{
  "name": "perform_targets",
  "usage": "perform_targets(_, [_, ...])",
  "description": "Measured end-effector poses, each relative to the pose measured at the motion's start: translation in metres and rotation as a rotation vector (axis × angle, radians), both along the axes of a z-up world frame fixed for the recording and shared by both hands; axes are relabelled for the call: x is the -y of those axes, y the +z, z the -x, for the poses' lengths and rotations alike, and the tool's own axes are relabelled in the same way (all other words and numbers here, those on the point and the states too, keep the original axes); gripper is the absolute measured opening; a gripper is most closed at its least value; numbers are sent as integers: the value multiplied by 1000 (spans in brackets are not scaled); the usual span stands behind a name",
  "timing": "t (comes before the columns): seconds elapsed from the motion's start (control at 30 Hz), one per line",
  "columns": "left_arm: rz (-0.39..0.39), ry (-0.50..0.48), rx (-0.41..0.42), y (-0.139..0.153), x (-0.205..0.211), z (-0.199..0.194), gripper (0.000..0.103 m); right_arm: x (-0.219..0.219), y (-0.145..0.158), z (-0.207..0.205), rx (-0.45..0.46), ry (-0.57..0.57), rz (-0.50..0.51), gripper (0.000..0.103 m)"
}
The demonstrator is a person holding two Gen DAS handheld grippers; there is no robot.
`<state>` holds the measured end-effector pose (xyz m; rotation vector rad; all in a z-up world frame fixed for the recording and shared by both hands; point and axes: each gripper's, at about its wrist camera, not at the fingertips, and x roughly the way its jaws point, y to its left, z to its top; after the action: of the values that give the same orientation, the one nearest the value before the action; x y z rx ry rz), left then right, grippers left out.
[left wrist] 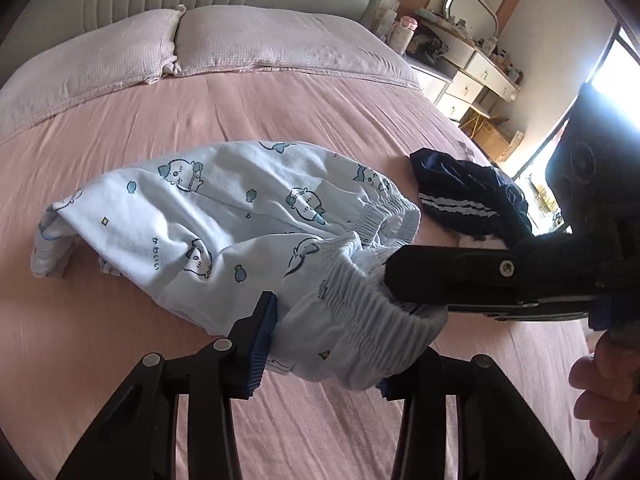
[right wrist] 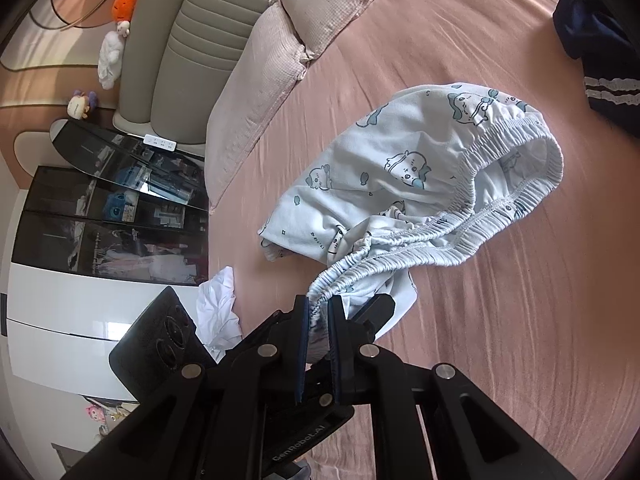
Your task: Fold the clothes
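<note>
Light blue cartoon-print pants (left wrist: 224,216) lie crumpled on the pink bed, waistband toward me. My left gripper (left wrist: 320,348) is open, its fingers either side of the bunched waistband (left wrist: 360,320), which sags between them. My right gripper (left wrist: 394,280) comes in from the right and is shut on the elastic waistband. In the right wrist view the right gripper (right wrist: 318,312) pinches the waistband (right wrist: 400,258) and the pants (right wrist: 400,168) trail away over the bed. The left gripper shows there only as a black body below the fingers.
A navy garment with white stripes (left wrist: 468,196) lies on the bed at the right and also shows in the right wrist view (right wrist: 596,60). Two pillows (left wrist: 160,48) lie at the headboard. A white garment (right wrist: 218,308) lies at the bed edge. A dresser (left wrist: 472,76) stands beyond.
</note>
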<state>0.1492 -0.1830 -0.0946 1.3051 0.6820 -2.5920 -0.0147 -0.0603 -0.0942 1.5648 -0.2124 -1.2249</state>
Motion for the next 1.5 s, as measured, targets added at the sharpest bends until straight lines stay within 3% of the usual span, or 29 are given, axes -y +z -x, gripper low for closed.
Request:
perform_targets(0.07, [-57, 33, -9, 0, 8, -2, 38, 1, 0, 1, 0, -8, -1, 8])
perform_targets(0.23, [-113, 43, -25, 2, 15, -3, 28, 4, -1, 1, 4, 4, 6, 8])
perform_targets(0.33, [-29, 41, -14, 7, 11, -3, 26, 5, -2, 1, -20, 8, -8, 9])
perform_targets(0.4, [68, 18, -13, 13, 6, -1, 23, 5, -1, 2, -83, 9, -44, 11])
perform_targets(0.5, [106, -15, -24, 20, 3, 1, 22, 4, 0, 6, -152, 20, -66, 19])
perform_targets(0.6, [97, -12, -26, 22, 6, 4, 21, -1, -2, 13, -134, -3, -68, 32])
perform_targets(0.8, [81, 0, -17, 22, 11, 7, 19, -9, -5, 27, -125, -36, -87, 37])
perform_targets(0.87, [97, 1, -13, 24, 11, 7, 18, -11, -6, 30, -173, -37, -104, 45])
perform_targets(0.93, [103, 2, -11, 25, 12, 7, 18, -13, -6, 33, -238, -36, -127, 61])
perform_targets(1.07, [91, 4, -10, 24, 15, 7, 18, -20, -11, 43, -354, -45, -196, 62])
perform_targets(1.13, [86, 5, -9, 24, 16, 6, 18, -24, -17, 54, -276, -72, -209, 62])
perform_targets(1.27, [74, 6, -8, 24, 19, 6, 18, -37, -39, 78, -34, -219, -189, 62])
perform_targets(1.33, [70, 7, -8, 25, 19, 5, 18, -41, -50, 85, -5, -270, -222, 62])
perform_targets(1.5, [61, 6, -18, 28, 20, 4, 18, -45, -66, 97, -66, -335, -329, 62])
